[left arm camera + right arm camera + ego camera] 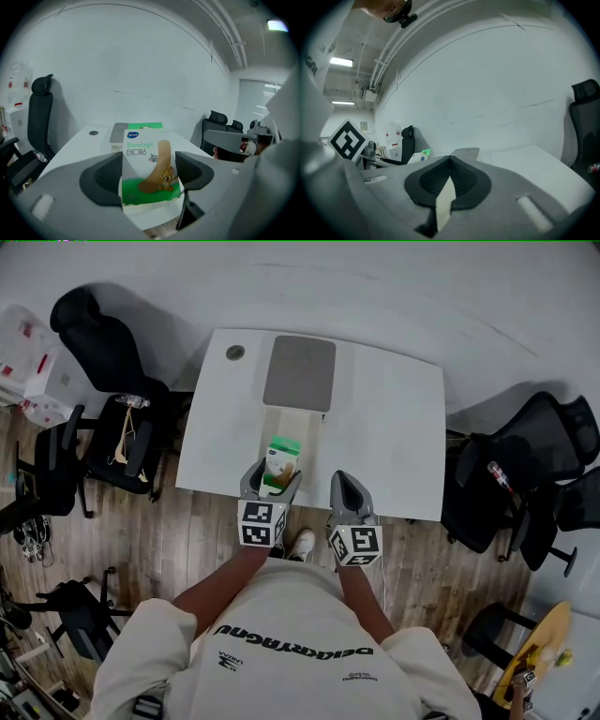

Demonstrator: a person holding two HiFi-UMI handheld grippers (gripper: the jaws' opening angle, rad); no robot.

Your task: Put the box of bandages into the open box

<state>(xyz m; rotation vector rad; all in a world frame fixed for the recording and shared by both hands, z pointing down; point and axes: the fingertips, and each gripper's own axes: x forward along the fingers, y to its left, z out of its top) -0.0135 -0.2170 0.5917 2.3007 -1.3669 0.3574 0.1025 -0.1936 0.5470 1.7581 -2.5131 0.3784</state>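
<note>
Green-and-white bandage box (150, 168), tan strip printed across.
White table (394, 427); cream open box (309, 432), grey lid (299, 372); black chairs (103, 352); brown wood-plank floor (187, 540).

The bandage box (281, 463) sits between my left fingers (251, 478), at the open box's (292, 424) near end. My right fingers (349, 493) lie just right of it.

The left hand-held gripper (274, 476) holds the bandage box (283, 454) at the open box (306, 427).

White table (394, 427) against plain white wall (140, 61). Wood-plank floor (187, 540). Black office chairs (103, 362) at left, more chairs (534, 465) at right. Ceiling light (277, 25) lit. Bright window (262, 101) far right.
</note>
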